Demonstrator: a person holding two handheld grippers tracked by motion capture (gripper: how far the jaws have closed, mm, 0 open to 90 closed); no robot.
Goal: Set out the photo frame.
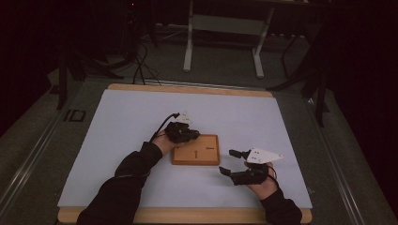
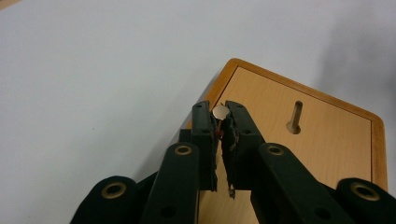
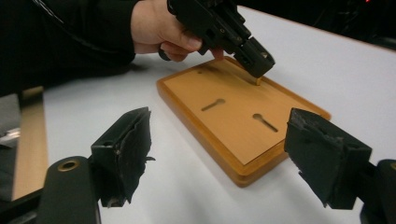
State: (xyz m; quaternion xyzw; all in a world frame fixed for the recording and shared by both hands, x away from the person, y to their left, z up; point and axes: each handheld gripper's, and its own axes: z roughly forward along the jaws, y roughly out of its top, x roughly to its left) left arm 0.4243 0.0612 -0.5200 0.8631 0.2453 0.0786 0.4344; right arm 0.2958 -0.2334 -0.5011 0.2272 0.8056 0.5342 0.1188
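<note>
Left claw (image 2: pixel 218 116) is clenched on a small round-headed metal pin (image 2: pixel 221 112), right over the wooden board (image 2: pixel 327 140) corner on the worktop (image 1: pixel 122 140). Pin's not seated yet. Right claw (image 3: pixel 233 154) gapes, holding nothing.

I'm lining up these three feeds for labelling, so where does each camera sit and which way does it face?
High view: above the person's side, looking forward and down on the table; both forearms and grippers show.
Left gripper view: rides the left gripper, looking along jaws shut on a small round peg.
Right gripper view: rides the open right gripper, facing the left hand.
All share the wooden board.
</note>
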